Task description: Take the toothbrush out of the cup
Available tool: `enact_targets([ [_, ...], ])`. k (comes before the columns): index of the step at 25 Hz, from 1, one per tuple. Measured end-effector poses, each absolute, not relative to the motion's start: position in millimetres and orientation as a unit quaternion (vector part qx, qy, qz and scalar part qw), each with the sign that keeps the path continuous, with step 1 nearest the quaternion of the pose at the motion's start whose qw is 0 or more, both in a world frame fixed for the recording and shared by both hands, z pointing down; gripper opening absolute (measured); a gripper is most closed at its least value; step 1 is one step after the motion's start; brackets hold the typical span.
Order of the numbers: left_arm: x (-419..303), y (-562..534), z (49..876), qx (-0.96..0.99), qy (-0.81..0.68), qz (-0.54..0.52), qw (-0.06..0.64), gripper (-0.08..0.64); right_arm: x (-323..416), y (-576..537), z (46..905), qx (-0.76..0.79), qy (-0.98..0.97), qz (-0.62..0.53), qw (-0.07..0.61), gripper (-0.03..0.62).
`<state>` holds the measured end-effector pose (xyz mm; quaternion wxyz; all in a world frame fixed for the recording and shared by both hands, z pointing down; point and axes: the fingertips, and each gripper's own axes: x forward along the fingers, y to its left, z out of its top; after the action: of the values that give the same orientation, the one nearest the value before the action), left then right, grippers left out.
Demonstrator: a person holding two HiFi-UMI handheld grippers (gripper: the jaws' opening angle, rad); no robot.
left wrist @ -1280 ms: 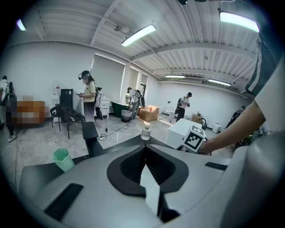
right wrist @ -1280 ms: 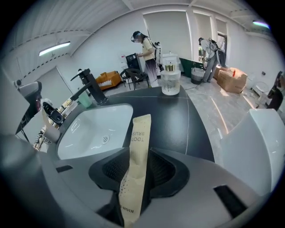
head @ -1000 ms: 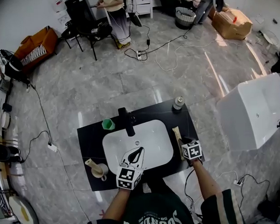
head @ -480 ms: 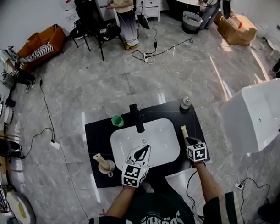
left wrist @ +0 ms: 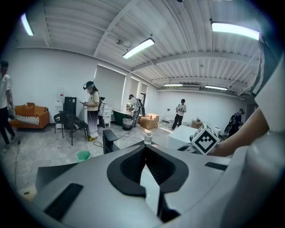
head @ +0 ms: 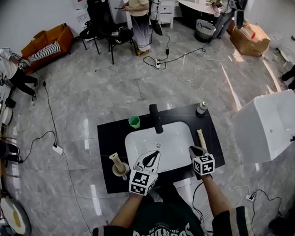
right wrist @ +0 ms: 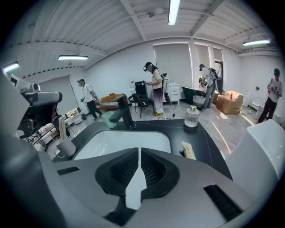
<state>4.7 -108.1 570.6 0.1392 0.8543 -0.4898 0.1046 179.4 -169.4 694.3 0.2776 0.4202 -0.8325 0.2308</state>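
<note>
Your left gripper (head: 155, 156) and right gripper (head: 193, 150) are both shut tight, holding nothing, hovering at the counter's (head: 109, 136) front edge. The toothbrush (head: 114, 160) sits upright in the cup (head: 122, 170), front-left corner.

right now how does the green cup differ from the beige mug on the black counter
The small green plastic cup stands at the back of the black counter, beside the black faucet. The beige mug sits near the front left corner. Nothing sticks out of the green cup, while the beige mug holds a pale toothbrush. Both stand upright, left of the white sink.
</note>
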Motion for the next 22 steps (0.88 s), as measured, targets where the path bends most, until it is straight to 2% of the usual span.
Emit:
enact_targets([
  [22,-170,-16,558,0.804,-0.577,0.079,0.122,0.010,-29,-94,645,0.323,-0.905,0.146,0.235,0.049],
])
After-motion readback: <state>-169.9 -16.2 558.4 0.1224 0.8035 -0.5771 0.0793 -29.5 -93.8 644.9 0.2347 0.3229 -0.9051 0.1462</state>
